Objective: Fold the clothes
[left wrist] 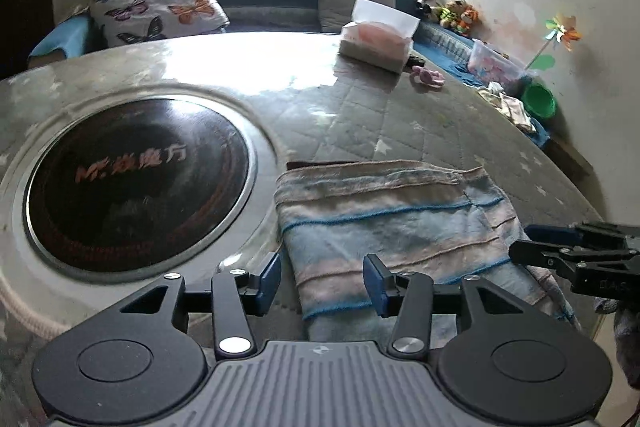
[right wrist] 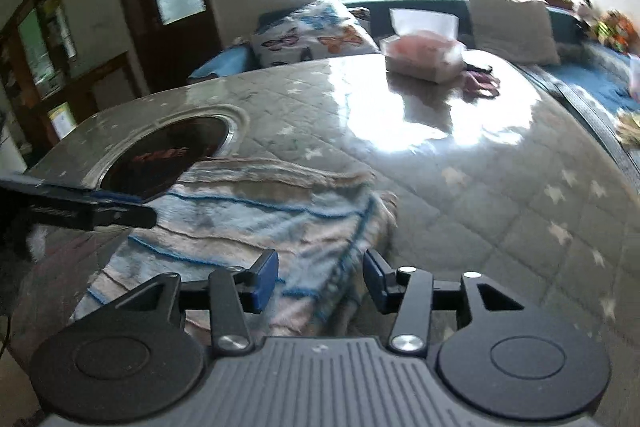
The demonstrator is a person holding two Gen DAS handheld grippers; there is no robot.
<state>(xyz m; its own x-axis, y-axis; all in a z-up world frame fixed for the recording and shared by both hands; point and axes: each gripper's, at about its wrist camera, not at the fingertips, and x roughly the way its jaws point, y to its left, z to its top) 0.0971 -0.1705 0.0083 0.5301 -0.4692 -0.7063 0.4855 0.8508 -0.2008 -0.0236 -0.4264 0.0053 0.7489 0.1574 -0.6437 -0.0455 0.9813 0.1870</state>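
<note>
A folded towel [left wrist: 392, 219] with blue, pink and beige stripes lies on the round table [left wrist: 360, 107], right of the black cooktop disc [left wrist: 136, 179]. My left gripper [left wrist: 323, 281] is open, its blue pads standing apart over the towel's near left corner without pressing on it. The right gripper [left wrist: 528, 243] reaches in from the right edge over the towel's right side. In the right wrist view the right gripper [right wrist: 320, 279] is open above the towel [right wrist: 260, 211] near its right edge. The left gripper [right wrist: 132, 207] comes in from the left.
The table has a grey quilted star-pattern cover under a shiny top. A tissue box [left wrist: 376, 47] and a small pink item [left wrist: 430, 77] sit at its far side. Behind are a sofa with a butterfly pillow [left wrist: 160, 7], toys, a clear bin [left wrist: 496, 63] and a green bowl [left wrist: 540, 101].
</note>
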